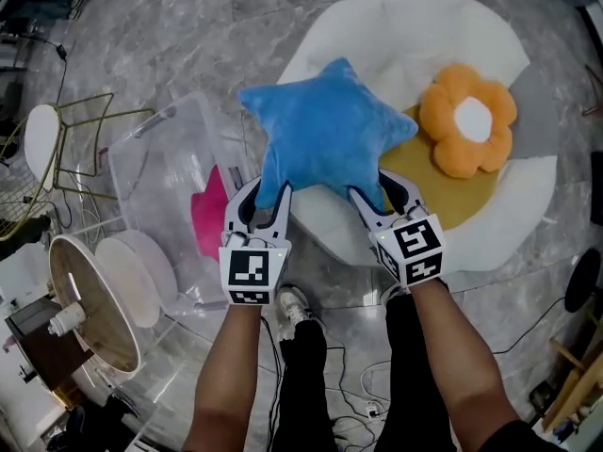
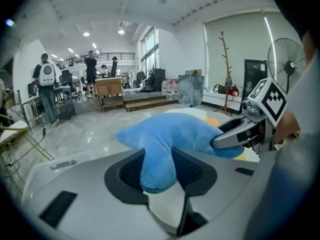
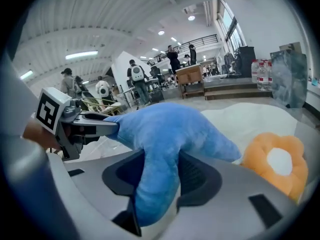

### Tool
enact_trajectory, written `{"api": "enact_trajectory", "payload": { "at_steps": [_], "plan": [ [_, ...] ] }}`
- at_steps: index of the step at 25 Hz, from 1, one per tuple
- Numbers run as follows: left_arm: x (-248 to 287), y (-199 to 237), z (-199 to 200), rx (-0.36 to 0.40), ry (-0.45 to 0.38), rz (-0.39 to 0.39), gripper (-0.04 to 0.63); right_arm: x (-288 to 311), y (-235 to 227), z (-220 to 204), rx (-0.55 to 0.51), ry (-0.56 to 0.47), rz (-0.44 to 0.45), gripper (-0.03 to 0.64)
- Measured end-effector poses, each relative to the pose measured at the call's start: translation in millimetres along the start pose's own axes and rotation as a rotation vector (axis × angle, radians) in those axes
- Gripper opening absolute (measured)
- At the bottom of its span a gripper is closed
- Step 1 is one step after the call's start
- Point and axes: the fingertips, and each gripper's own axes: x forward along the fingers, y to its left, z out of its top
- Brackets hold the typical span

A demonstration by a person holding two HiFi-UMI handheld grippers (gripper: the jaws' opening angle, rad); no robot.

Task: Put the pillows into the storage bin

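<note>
A blue star-shaped pillow [image 1: 325, 130] hangs in the air between my two grippers, over the edge of a white floor cushion. My left gripper [image 1: 267, 205] is shut on the star's lower left arm [image 2: 157, 166]. My right gripper [image 1: 377, 199] is shut on its lower right arm [image 3: 155, 184]. An orange flower pillow [image 1: 468, 121] with a white centre lies on the floor cushion to the right, also seen as the flower pillow [image 3: 277, 164] in the right gripper view. The clear storage bin [image 1: 165, 182] stands to the left with a pink pillow [image 1: 209, 222] inside.
The white and yellow floor cushion [image 1: 513, 210] spreads under the pillows. A gold wire chair [image 1: 71, 144], a round side table [image 1: 94, 299] and cables [image 1: 353, 403] on the marble floor lie left and below. People stand far off in the hall [image 2: 47, 91].
</note>
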Motion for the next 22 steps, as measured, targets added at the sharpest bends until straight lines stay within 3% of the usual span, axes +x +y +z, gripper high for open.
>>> {"api": "enact_trajectory", "payload": {
  "at_steps": [7,14,17,22],
  "plan": [
    [-48,48,-9,-0.08,-0.052,0.067,0.149,18,59,29,-0.053,-0.021,0.061,0.21],
    [-107,97,-24,-0.104,-0.087,0.149,0.141,36,132,52,-0.124,-0.038,0.136,0.207],
    [-133,123,-26,-0.139,-0.141,0.198,0.137,46,167,62,-0.154,-0.044,0.173,0.207],
    [-172,163,-51,-0.139,-0.096,0.263,0.133,67,224,72,-0.207,-0.049,0.229,0.207]
  ]
}}
